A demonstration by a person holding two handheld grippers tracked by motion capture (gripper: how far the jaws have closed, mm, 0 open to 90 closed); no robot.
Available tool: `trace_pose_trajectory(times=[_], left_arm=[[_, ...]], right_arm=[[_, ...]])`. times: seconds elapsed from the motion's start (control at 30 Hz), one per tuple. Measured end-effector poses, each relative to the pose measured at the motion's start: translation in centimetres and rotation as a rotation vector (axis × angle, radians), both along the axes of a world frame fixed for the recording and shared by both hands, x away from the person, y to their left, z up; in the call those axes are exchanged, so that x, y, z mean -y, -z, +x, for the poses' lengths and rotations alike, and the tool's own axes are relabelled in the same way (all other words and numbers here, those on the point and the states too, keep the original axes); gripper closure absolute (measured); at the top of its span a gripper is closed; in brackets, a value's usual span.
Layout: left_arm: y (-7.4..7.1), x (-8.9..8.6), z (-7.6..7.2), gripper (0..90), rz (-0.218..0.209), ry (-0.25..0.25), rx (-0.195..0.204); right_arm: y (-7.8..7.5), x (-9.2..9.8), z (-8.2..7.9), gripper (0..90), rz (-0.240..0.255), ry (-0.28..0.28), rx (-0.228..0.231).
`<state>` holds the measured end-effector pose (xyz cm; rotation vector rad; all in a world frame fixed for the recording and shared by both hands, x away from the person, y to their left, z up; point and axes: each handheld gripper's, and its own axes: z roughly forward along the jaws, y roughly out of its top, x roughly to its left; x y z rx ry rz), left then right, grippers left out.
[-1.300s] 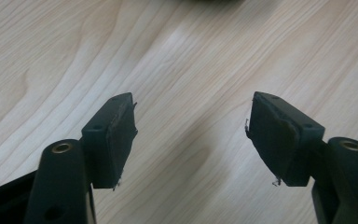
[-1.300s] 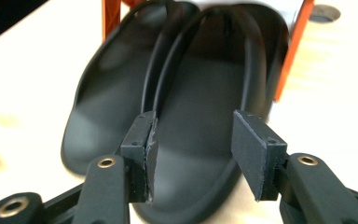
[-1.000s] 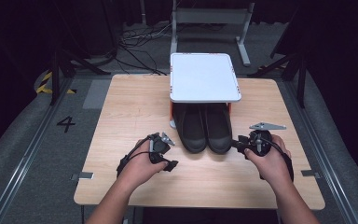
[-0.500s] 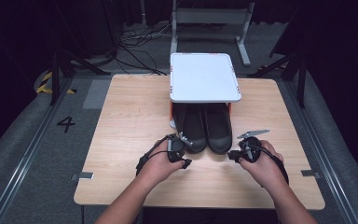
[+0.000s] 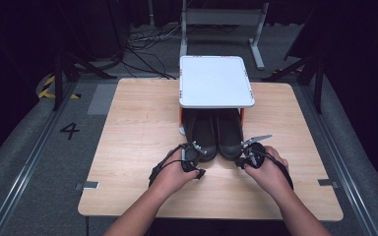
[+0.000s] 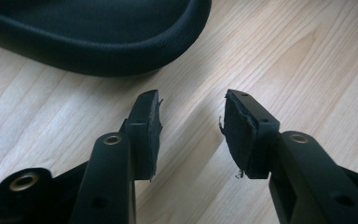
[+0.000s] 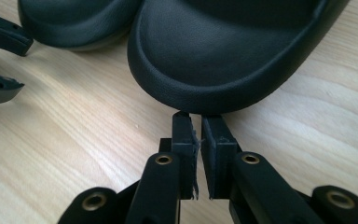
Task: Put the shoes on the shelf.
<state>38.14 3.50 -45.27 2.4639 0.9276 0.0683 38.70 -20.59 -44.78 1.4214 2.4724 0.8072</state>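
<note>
Right gripper view: jaws nearly closed at shoe [image 7: 223, 51] toe.

From the high view we look forward and down on the whole table [image 5: 128, 128], our forearms entering at 6 o'clock. The left gripper view sits very close above the wood, a black shoe's toe [image 6: 93, 37] at 11 o'clock. The right gripper view is as close and low, facing both shoes' toes [image 7: 223, 56]. All three views share those toes and the boards before them.
</note>
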Motion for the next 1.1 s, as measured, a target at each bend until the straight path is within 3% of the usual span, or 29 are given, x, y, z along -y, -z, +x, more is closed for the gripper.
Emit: trace_pose_trajectory(times=[0.13, 0.27, 0.53, 0.67, 0.83, 0.97, 1.1], left_arm=[[-0.1, 0.7, -0.2, 53.8, 0.003, 0.012, -0.005], [-0.2, 1.3, 0.0, 54.2, 0.004, 0.002, -0.008], [-0.1, 3.0, 0.4, 61.6, 0.019, 0.012, -0.039], [-0.1, 3.3, 0.7, 64.4, 0.019, 0.003, -0.047], [-0.3, 2.8, 1.9, 66.7, 0.038, -0.047, 0.021], [-0.3, 2.3, 2.8, 71.5, 0.002, -0.063, -0.001], [-0.2, 2.2, 3.3, 73.9, 0.005, -0.074, 0.02]], right_arm=[[0.0, -0.6, 0.4, 80.5, 0.012, 0.017, 0.031], [0.1, -0.8, 0.4, 78.6, -0.004, 0.014, -0.006], [-1.0, -1.2, -0.3, 78.0, 0.076, -0.03, -0.035], [-0.8, -1.0, -0.4, 77.6, 0.082, -0.027, -0.035], [-0.9, -0.6, -0.3, 78.3, 0.091, -0.007, -0.023], [-0.9, -0.5, 0.0, 81.9, 0.095, 0.006, -0.021], [-0.5, -0.9, 0.5, 90.0, 0.082, -0.003, -0.036]])
